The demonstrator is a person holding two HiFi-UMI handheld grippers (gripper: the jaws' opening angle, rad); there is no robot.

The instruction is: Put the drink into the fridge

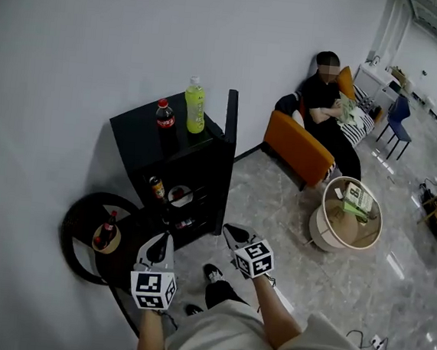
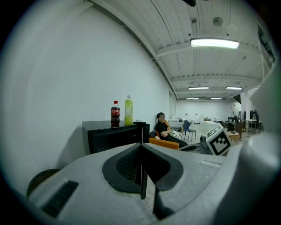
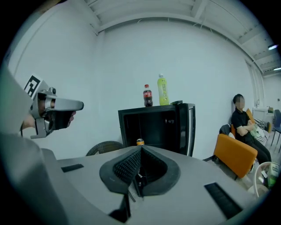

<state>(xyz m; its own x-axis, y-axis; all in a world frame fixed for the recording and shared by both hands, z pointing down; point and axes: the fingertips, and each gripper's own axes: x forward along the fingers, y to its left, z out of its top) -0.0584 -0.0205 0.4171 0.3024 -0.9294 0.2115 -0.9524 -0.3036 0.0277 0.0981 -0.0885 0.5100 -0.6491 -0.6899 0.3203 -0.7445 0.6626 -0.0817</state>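
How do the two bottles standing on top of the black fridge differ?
The cola bottle is dark with a red cap and red label; the green bottle is bright yellow-green with a pale cap. The green bottle is taller than the cola bottle. Both stand upright, capped, side by side on top of the fridge.

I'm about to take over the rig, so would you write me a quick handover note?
Left gripper: jaws shut, empty.
Right gripper: jaws shut, empty.
Both hang short of the fridge, door open.
Drinks: cola bottle and green bottle on the fridge top; one drink on a shelf inside; a small bottle on the round table.
Done: door open, one drink inside.
Left: probably the remaining bottles go in, then the door is shut.
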